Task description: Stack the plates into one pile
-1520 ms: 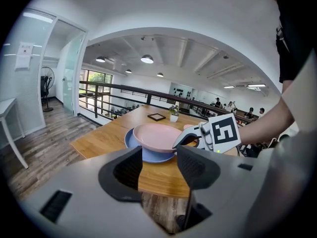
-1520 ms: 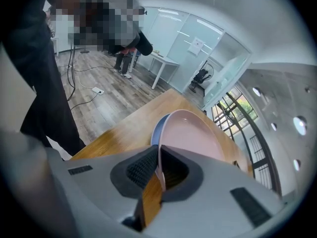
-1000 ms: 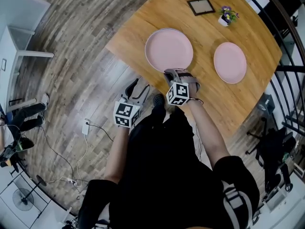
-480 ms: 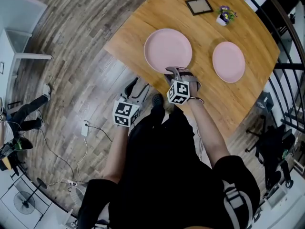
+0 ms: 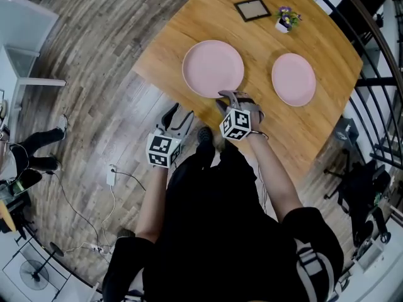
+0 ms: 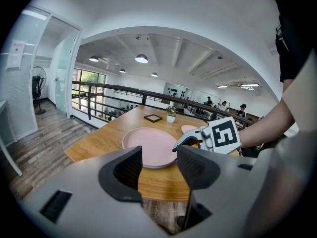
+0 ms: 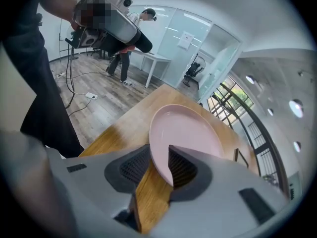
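Note:
A large pink plate (image 5: 213,68) lies on the wooden table (image 5: 315,131), and a smaller pink plate (image 5: 293,78) lies apart to its right. My right gripper (image 5: 228,97) is at the large plate's near rim. In the right gripper view that rim (image 7: 185,133) lies between the jaws, which have just been opening, with a gap showing beside one pad (image 7: 132,166). My left gripper (image 5: 177,114) hangs over the floor beside the table edge, open and empty. The left gripper view shows the large plate (image 6: 148,144) ahead and the right gripper (image 6: 190,140) at its rim.
A small dark picture frame (image 5: 251,9) and a little flower pot (image 5: 284,19) stand at the table's far side. Black railings (image 5: 378,99) run along the right. Cables and a power strip (image 5: 111,176) lie on the wooden floor to the left.
The right gripper has shifted slightly to the right along the large plate's near rim. The left gripper has kept its place.

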`<state>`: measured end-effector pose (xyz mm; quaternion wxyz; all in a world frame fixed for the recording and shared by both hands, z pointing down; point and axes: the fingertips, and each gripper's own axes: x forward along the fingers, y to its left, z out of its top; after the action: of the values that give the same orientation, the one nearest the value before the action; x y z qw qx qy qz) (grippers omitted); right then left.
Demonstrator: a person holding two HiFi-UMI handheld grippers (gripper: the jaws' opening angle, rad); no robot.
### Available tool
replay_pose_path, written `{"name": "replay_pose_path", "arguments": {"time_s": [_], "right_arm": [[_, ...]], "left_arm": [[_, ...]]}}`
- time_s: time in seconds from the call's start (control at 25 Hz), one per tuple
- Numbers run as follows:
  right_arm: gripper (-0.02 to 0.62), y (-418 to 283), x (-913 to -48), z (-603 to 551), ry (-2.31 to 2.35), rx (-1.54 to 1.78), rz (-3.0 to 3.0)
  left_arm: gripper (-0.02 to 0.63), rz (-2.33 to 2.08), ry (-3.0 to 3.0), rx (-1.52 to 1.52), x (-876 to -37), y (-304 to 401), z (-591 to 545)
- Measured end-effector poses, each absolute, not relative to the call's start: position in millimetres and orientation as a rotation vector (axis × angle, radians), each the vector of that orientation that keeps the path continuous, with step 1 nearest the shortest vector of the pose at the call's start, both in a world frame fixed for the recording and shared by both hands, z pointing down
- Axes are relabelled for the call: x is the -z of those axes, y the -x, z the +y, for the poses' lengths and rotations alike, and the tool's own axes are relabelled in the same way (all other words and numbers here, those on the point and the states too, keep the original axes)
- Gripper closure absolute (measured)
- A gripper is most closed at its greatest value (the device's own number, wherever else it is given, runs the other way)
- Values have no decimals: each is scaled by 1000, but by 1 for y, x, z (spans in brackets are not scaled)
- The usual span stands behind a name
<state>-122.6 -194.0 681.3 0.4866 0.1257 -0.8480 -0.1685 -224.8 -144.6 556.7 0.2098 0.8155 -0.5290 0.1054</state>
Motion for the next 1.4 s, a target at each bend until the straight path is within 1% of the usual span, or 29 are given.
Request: {"name": "replay_pose_path", "arguments": {"time_s": [0.32, 1.12, 1.4], "right_arm": [[466, 82, -663, -197, -379, 386, -2052], [463, -84, -653, -198, -578, 271, -1947], [463, -126, -660, -208, -620, 243, -1923]], "left_arm": [[374, -1461, -2282, -293, -547, 202, -143], [374, -1313, -2361, -298, -536, 69, -148], [374, -1320, -2351, -323, -538, 49, -146]]}}
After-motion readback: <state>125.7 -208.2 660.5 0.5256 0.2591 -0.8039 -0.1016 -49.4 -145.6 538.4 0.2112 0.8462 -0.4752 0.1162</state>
